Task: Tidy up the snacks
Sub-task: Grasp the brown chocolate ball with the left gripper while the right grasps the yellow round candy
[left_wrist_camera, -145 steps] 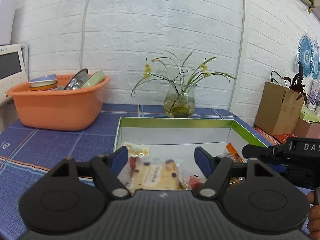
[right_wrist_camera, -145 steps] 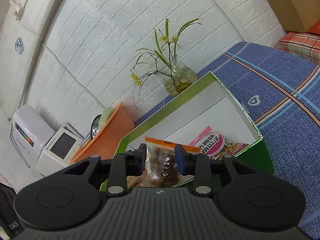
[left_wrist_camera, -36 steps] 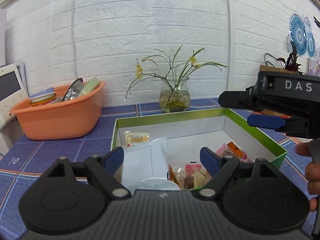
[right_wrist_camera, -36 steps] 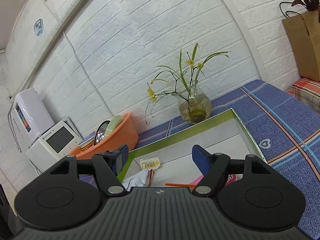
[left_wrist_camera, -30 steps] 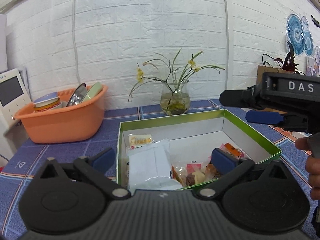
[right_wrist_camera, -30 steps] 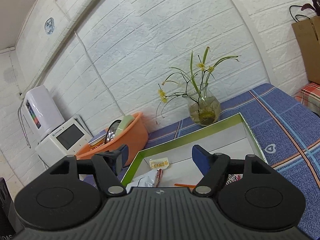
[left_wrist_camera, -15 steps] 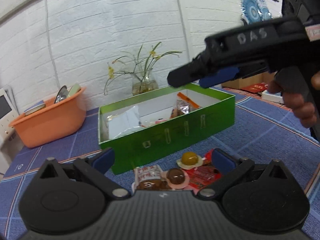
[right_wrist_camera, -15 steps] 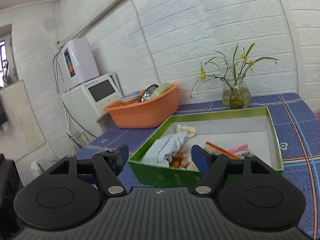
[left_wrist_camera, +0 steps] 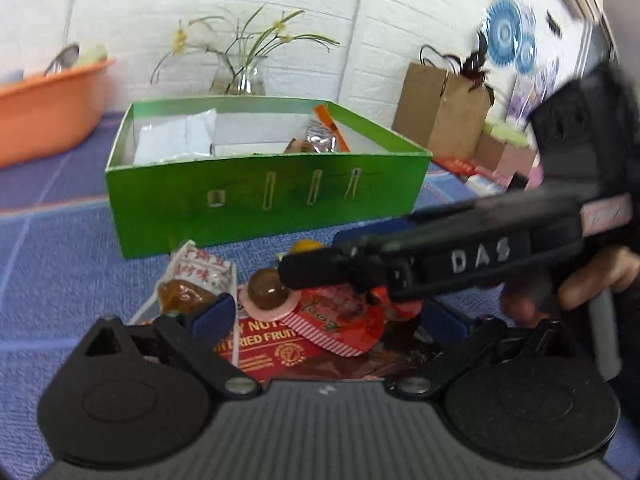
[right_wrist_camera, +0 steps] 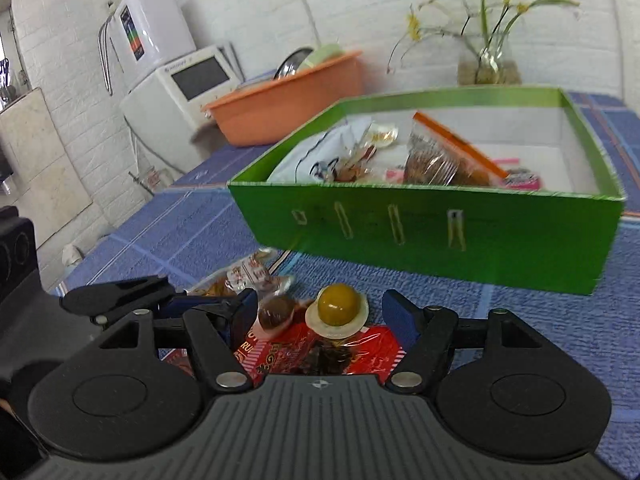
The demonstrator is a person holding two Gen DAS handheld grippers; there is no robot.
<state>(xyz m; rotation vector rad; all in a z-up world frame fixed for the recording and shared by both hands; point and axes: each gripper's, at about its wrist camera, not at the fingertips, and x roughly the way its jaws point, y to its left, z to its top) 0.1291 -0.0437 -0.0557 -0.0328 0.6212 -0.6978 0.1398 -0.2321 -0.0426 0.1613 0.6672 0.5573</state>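
Both claws, left [left_wrist_camera: 326, 316] and right [right_wrist_camera: 320, 316], hang spread above loose snacks [right_wrist_camera: 320, 344].

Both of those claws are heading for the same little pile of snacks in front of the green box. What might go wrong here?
1. The left gripper and right gripper crowd one pile, jaws open; they may bump.
2. The yellow jelly cup and brown jelly cup sit on a red packet; lifting it could tip them off.
3. The packets overlap, so one grab may drag a neighbour.

The right gripper [left_wrist_camera: 316, 270] says "DAS" in white letters, and the red snack packet [left_wrist_camera: 272, 344] says "NUTS" and "DRIED FRUIT".
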